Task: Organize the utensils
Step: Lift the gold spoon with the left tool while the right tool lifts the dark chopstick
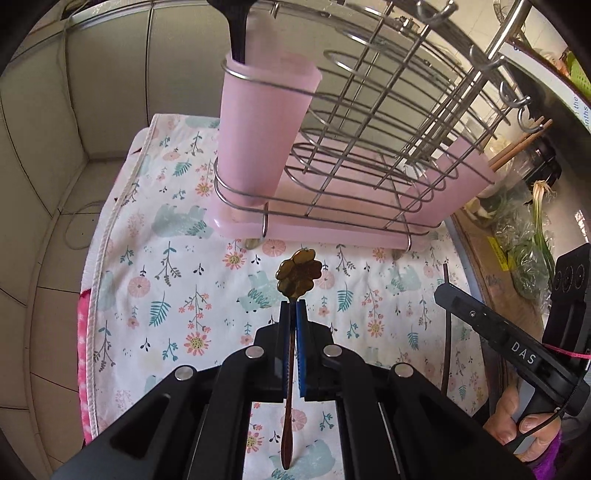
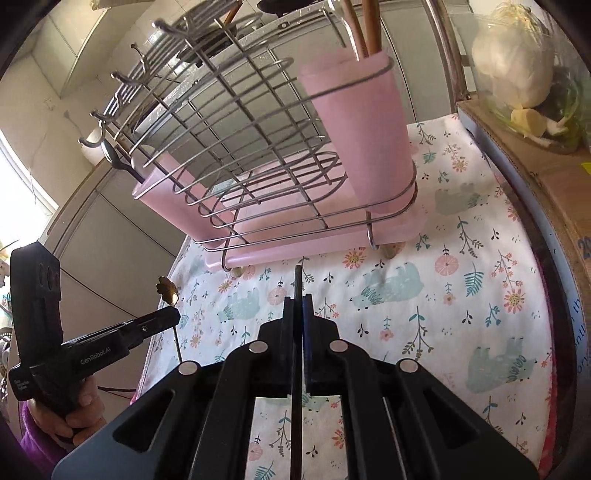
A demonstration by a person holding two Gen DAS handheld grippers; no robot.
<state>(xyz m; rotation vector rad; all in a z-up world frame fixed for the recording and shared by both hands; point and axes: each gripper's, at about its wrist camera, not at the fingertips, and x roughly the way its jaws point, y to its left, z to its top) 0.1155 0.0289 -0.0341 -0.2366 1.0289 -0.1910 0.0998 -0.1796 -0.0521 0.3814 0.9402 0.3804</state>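
My left gripper [image 1: 294, 304] is shut on a bronze spoon with a flower-shaped bowl [image 1: 298, 272], held above the floral cloth in front of the wire rack [image 1: 373, 122]. The left pink cup [image 1: 260, 129] of the rack holds a black utensil [image 1: 238, 29]. My right gripper [image 2: 298, 300] is shut on a thin dark stick [image 2: 297, 282], likely a chopstick. The right pink cup [image 2: 365, 133] holds wooden chopsticks [image 2: 371, 26]. The right gripper also shows in the left wrist view [image 1: 448, 293], and the left gripper shows in the right wrist view [image 2: 168, 317] with the spoon [image 2: 166, 288].
The rack stands on a pink tray [image 1: 332, 229] on a floral cloth [image 1: 166, 266]. Hooks [image 1: 513, 96] line the rack's top rail. A cardboard box [image 2: 546, 173] with bagged vegetables [image 2: 517, 66] borders the right side. Tiled wall [image 1: 55, 129] lies left.
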